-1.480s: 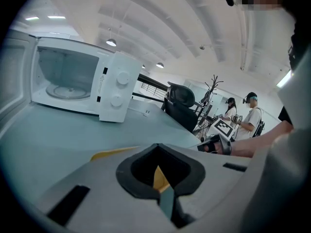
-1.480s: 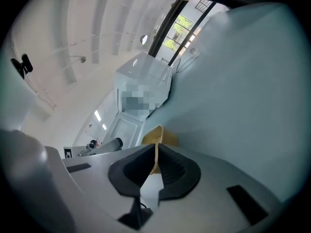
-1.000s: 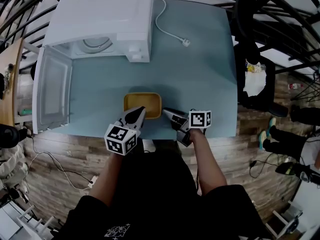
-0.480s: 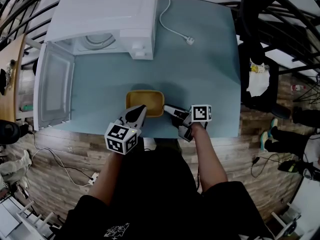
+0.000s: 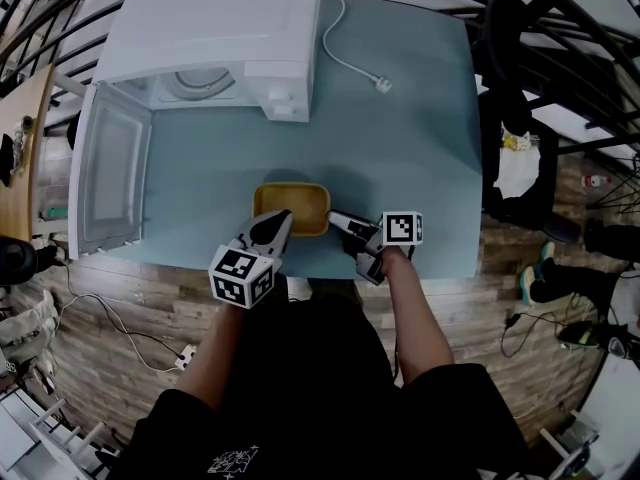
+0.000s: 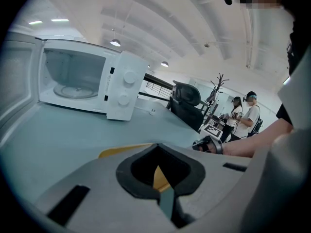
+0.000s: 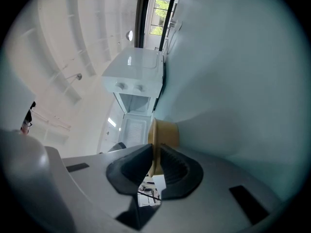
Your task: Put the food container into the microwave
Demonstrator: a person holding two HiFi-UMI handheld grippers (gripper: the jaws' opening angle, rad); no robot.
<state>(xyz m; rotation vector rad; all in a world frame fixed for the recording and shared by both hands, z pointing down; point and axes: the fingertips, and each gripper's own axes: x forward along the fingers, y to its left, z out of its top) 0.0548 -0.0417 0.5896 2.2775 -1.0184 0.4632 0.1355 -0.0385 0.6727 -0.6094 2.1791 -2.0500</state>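
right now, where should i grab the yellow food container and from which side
Its thin upright rim, from the near side: the food container is open-topped. The left gripper pinches the near-left rim; the jaws of the right gripper have just been closing on the right rim.

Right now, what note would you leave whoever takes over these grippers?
Left gripper: shut on the near-left rim of the food container.
Right gripper: jaws have just been closing, now shut on its near-right corner.
The food container rests on the table by the front edge; microwave at far left, door open.
Done: both grips. Left: lift, carry into microwave, release.
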